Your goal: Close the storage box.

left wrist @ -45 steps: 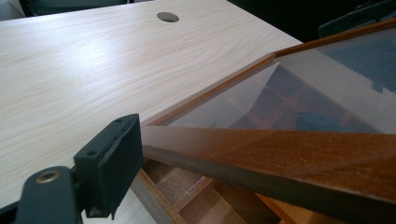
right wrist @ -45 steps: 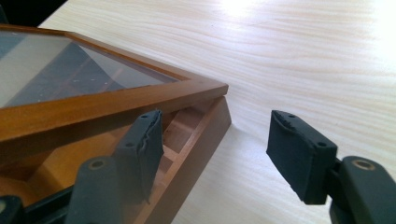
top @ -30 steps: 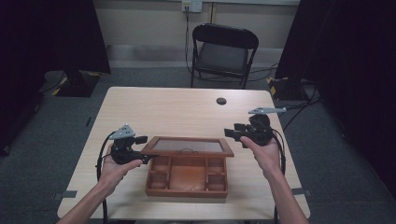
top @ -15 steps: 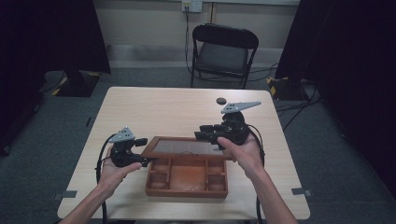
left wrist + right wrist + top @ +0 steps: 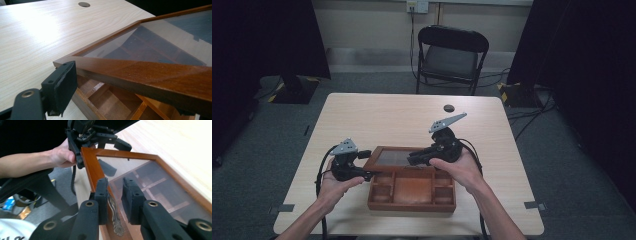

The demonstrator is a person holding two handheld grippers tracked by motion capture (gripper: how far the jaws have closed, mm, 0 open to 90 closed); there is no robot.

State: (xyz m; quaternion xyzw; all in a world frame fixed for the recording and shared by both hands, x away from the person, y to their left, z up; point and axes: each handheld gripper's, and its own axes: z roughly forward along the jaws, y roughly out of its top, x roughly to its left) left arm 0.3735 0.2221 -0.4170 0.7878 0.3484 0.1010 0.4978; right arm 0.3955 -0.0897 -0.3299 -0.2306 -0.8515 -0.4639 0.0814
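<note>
Two grippers meet on one lid. The wooden box (image 5: 412, 187) sits low in the centre of the high view, and its glass lid (image 5: 393, 157) is tilted up off the tray, its long edge running left to right across the frame. My left gripper (image 5: 364, 162) pinches the lid's left corner (lower left of the left gripper view, one pad (image 5: 61, 83) lies flat against the frame's edge, the other jaw tucked under the wood). My right gripper (image 5: 414, 159) comes at the lid from the right of the high view, and its jaws have just been closing; in the right gripper view they straddle the front rail of the lid with the brass ornament (image 5: 115, 216) between them. I cannot tell whether both pads press the wood yet, since a gap shows beside the right-hand pad.

What matters for me next is that the rail lies straight ahead between my right jaws, so that hand is the nearer one to swing the lid.

The right gripper view gives the brass fitting and my left hand (image 5: 62, 155) at the upper left; the high view gives the compartments of the tray.
</note>
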